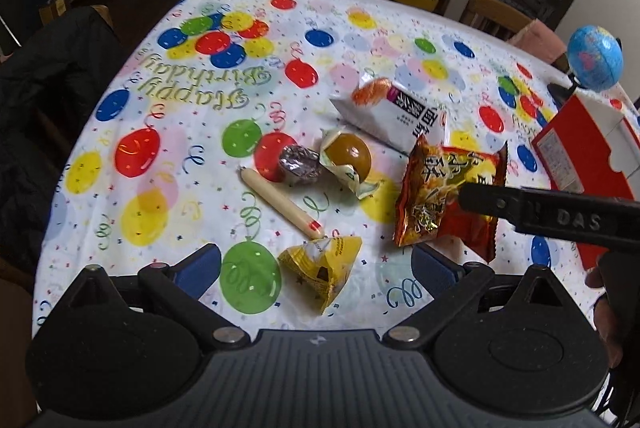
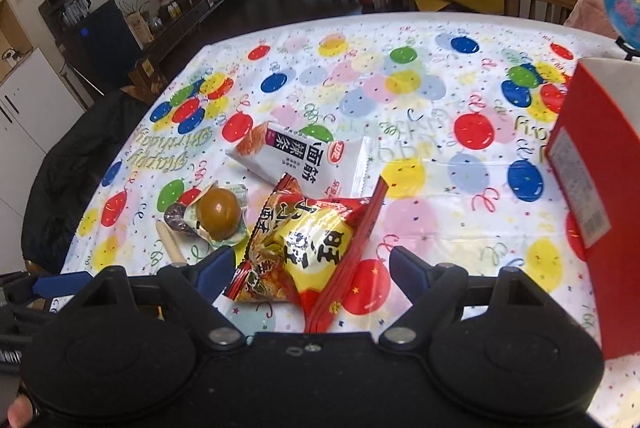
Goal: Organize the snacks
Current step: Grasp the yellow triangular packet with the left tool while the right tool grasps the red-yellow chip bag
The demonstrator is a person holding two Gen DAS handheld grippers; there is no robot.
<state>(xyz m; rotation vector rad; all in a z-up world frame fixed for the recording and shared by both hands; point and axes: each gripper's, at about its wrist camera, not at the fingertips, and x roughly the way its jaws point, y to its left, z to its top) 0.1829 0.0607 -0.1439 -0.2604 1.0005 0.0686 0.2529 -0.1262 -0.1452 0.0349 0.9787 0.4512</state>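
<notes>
Snack packet (image 2: 316,248) between open right gripper (image 2: 312,268) fingers

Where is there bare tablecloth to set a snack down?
Free: the far tablecloth beyond the white packet, and the strip between that packet and the red box. Crowded: the near cluster around the egg, sausage and orange bag.

Six wrapped snacks (image 1: 346,156) lie clustered on tablecloth.
</notes>
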